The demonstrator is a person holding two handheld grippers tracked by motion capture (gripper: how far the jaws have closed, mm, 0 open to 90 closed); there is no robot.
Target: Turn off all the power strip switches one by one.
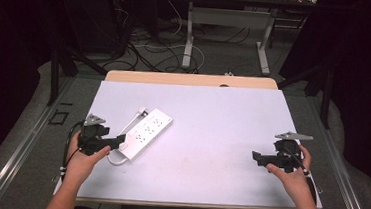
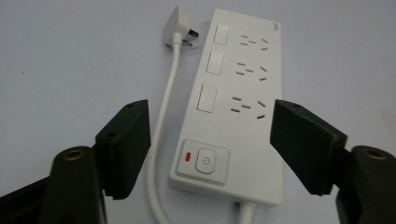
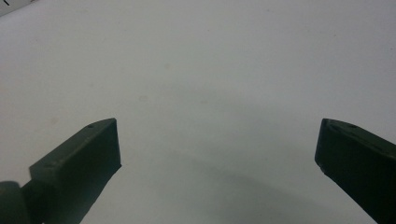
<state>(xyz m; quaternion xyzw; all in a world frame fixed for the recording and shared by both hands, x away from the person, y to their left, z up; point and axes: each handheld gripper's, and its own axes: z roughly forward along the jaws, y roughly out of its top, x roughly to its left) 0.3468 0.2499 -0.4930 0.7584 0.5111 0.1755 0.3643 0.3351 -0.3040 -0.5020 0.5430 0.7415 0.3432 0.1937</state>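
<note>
We see a white power strip (image 2: 233, 112) lying flat on the white table (image 1: 211, 136), at its left part. Our left gripper (image 2: 210, 140) has its jaws spread at both sides of the strip's switch end. Our right gripper (image 3: 217, 149) is also spread, over bare table, well apart.

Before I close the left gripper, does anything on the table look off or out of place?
Nothing damaged or spilled. The white power strip lies flat but diagonal on the table, its plug loose beside its far end, plugged into nothing. The left gripper is open astride the switch end; the right gripper is open over bare table.
</note>
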